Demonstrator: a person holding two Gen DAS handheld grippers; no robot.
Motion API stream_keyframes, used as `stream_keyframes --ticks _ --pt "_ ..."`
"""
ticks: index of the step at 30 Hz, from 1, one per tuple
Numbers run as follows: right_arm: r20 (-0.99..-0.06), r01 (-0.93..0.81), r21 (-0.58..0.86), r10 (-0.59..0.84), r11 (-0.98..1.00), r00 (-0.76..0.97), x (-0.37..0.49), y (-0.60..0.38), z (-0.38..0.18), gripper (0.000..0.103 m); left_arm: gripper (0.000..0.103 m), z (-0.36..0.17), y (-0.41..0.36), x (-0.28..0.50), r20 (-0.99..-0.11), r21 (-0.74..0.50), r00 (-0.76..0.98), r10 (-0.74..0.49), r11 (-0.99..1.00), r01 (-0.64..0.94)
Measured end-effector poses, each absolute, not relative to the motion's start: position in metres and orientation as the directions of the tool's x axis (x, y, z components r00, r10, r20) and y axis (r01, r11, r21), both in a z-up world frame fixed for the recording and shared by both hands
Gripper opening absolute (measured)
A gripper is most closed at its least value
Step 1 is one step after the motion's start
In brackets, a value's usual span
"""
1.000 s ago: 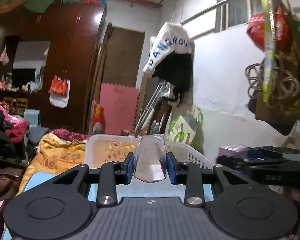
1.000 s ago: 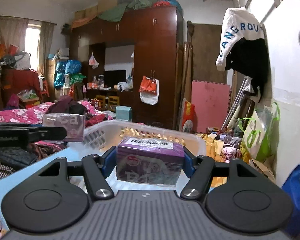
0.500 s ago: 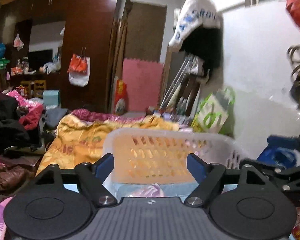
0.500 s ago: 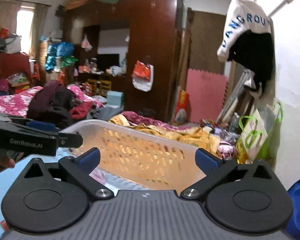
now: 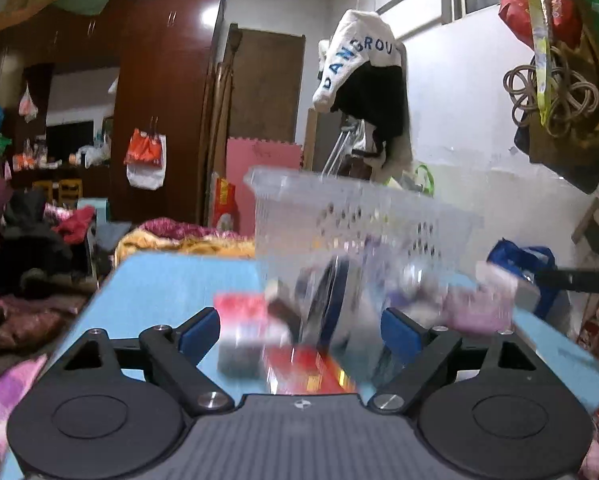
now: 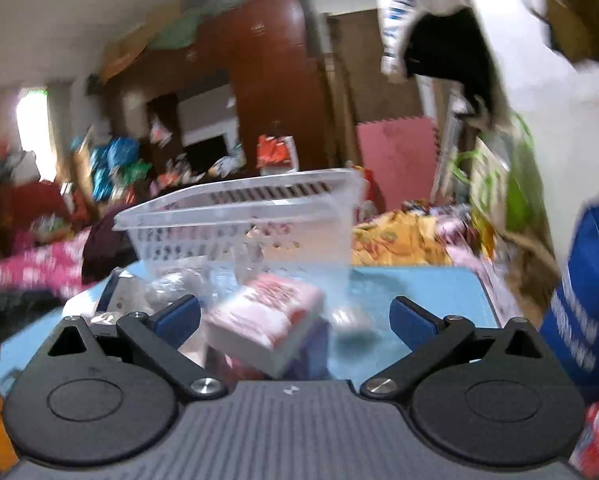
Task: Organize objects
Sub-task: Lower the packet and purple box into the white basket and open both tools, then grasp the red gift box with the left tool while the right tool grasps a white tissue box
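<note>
The job looked only partly done. In the left wrist view, the clear plastic basket [image 5: 363, 216] stood on the blue bench [image 5: 171, 284] at centre frame, with blurred items inside that could not be identified. The left gripper [image 5: 299, 330] was opening, nothing pressed between its pads. In the right wrist view, the right gripper [image 6: 295, 316] gaped wide and empty over a red-and-white packet [image 6: 267, 320] lying loose in the lower centre, in front of the basket [image 6: 239, 216]. Several small items beside it likely awaited sorting.
</note>
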State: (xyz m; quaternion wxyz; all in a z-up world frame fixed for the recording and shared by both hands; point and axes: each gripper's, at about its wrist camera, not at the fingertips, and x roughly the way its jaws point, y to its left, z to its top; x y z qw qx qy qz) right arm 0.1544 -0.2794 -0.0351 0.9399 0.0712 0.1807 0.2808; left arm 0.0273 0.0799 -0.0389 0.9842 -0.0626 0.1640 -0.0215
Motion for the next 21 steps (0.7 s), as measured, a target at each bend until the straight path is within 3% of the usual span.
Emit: stream_keyframes --ticks 4,7,10,16,20,21 --pt "-0.351 -0.504 0.299 0.585 0.81 0.731 0.171 -0.27 -0.029 0.103 0.09 -0.044 0.075 0.029 -0.36 -0.088 0.932 -0.033 0.996 0.001" --pt "-0.379 -0.5 0.27 0.568 0.823 0.731 0.183 -0.254 -0.022 0.103 0.09 -0.047 0.064 0.03 -0.378 -0.012 0.926 0.003 1.0 -0.008" --pt "-0.402 -0.502 0.248 0.559 0.829 0.725 0.191 -0.242 -0.021 0.101 0.09 -0.051 0.065 0.029 -0.385 -0.012 0.923 -0.005 1.0 0.0" --pt "-0.405 -0.523 0.192 0.552 0.831 0.729 0.176 -0.236 -0.03 0.072 0.09 -0.062 0.072 0.029 -0.408 -0.056 0.912 -0.034 0.998 0.012" --pt "-0.367 -0.51 0.139 0.523 0.849 0.77 0.161 -0.241 -0.027 0.066 0.076 -0.066 0.062 0.032 -0.419 -0.014 0.908 -0.005 1.0 -0.001" --pt "-0.352 -0.513 0.138 0.526 0.847 0.774 0.158 -0.243 -0.025 0.066 0.066 -0.067 0.061 0.032 -0.421 -0.009 0.907 -0.004 1.0 0.001"
